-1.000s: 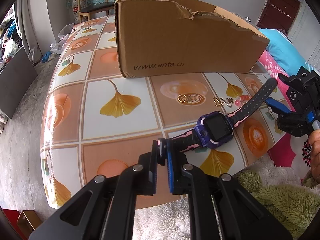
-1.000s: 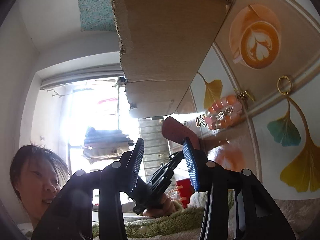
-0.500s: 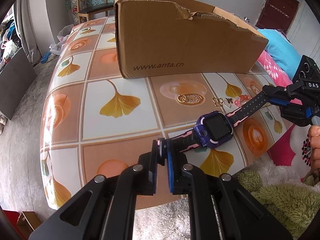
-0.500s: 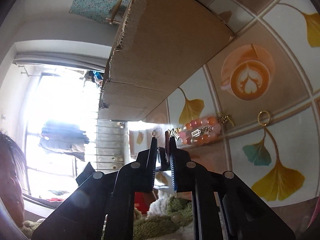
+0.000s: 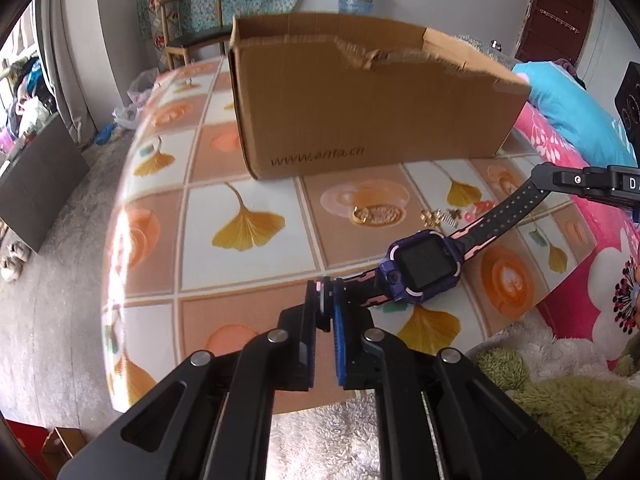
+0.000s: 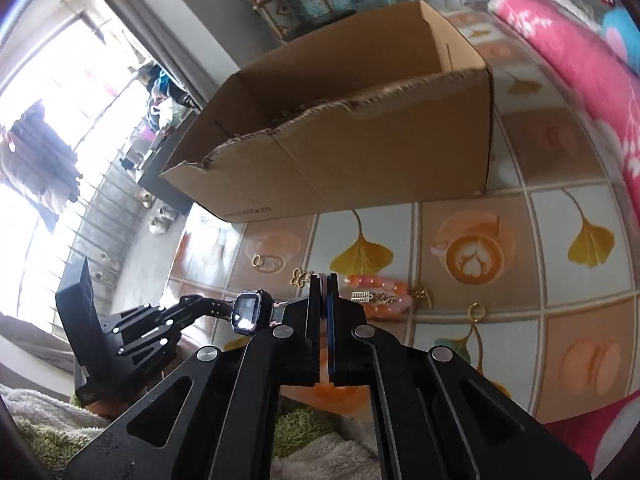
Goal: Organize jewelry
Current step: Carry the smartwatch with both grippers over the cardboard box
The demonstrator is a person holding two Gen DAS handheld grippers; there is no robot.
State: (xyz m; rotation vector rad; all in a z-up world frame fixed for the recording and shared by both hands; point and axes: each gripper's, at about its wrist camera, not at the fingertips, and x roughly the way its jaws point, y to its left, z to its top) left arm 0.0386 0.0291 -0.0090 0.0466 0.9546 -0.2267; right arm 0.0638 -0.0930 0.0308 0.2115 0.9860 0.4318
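A watch held between two claws above the desk.
The watch (image 5: 422, 266) is gripped by one strap end in the left claw (image 5: 327, 306) and by the other in the right claw (image 6: 325, 300), whose jaws have just closed on it, having stood open a second earlier. Beyond lie a cardboard box (image 5: 360, 108), a bead bracelet (image 6: 380, 294) and, apparently, small gold pieces (image 5: 376, 214) on the desk (image 5: 240, 184).

place: home bedroom | cues: floral bedding (image 5: 560, 136); wooden chair (image 5: 192, 28); hung laundry (image 6: 36, 160); patterned table (image 5: 248, 184)
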